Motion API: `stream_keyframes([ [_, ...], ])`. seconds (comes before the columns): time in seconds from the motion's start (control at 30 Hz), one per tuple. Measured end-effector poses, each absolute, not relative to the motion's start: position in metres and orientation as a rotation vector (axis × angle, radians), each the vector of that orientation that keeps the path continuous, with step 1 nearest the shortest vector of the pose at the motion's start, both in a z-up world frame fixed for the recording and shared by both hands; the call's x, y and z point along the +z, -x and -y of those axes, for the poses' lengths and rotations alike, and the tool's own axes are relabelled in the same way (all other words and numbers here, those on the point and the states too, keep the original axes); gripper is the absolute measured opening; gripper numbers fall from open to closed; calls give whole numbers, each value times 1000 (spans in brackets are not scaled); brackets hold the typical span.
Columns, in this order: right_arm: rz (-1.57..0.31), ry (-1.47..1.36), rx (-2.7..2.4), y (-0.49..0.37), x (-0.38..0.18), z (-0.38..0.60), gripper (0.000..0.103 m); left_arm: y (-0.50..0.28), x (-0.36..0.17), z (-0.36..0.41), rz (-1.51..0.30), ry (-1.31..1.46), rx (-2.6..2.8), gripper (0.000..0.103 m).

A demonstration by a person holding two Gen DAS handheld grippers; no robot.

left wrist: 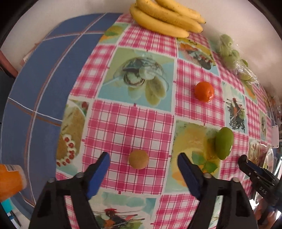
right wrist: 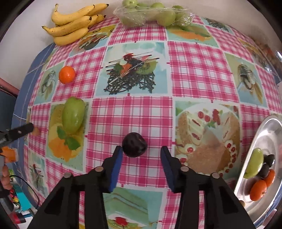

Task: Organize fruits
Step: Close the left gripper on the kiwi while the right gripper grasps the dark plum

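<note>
My left gripper (left wrist: 143,158) is open just above the checked tablecloth, with a small round tan fruit (left wrist: 138,159) between its fingertips, untouched. A green fruit (left wrist: 223,145) lies to its right and an orange (left wrist: 204,91) farther back. My right gripper (right wrist: 141,153) is open, with a dark purple plum (right wrist: 134,144) just ahead, close to the left finger. The green fruit (right wrist: 72,114) and orange (right wrist: 66,74) lie to its left. A steel plate (right wrist: 253,146) at the right holds a green fruit, dark plums and oranges.
A banana bunch (left wrist: 165,17) and a clear bag of green fruits (left wrist: 230,52) lie at the table's far edge, also in the right wrist view as bananas (right wrist: 74,22) and bag (right wrist: 153,15). A blue cloth (left wrist: 35,88) covers the table's left side. The right gripper (left wrist: 255,172) shows at far right.
</note>
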State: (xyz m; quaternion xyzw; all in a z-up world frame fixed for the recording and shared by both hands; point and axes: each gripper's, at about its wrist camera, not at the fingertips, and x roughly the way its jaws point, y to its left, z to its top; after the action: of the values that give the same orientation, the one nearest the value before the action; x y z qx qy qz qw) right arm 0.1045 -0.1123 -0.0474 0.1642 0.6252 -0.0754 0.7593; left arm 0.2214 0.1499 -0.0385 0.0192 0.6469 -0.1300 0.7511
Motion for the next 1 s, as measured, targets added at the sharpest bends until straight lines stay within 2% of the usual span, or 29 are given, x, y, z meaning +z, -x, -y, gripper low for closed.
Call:
stream_keyframes([
  [0.13,-1355,-364,-146,-109,-47,109,35,-221,-46,-151,-1433,-6,-290,66],
  [0.23,-1353,-365,-142,-114,-47,107,33,-223,-50,-151,-1437,0,-285,58],
  [0.33,-1353,-372,-135,-118,-49,104,33,-227,-52,-151,-1446,17,-284,45],
  [0.4,-1352,-378,-136,-120,-50,103,30,-227,-53,-151,-1457,20,-278,31],
  [0.43,-1351,-384,-136,-119,-50,104,30,-228,-53,-153,-1461,24,-277,29],
  [1.0,-1276,-485,-121,-93,-27,114,30,-202,-28,-139,-1408,49,-232,28],
])
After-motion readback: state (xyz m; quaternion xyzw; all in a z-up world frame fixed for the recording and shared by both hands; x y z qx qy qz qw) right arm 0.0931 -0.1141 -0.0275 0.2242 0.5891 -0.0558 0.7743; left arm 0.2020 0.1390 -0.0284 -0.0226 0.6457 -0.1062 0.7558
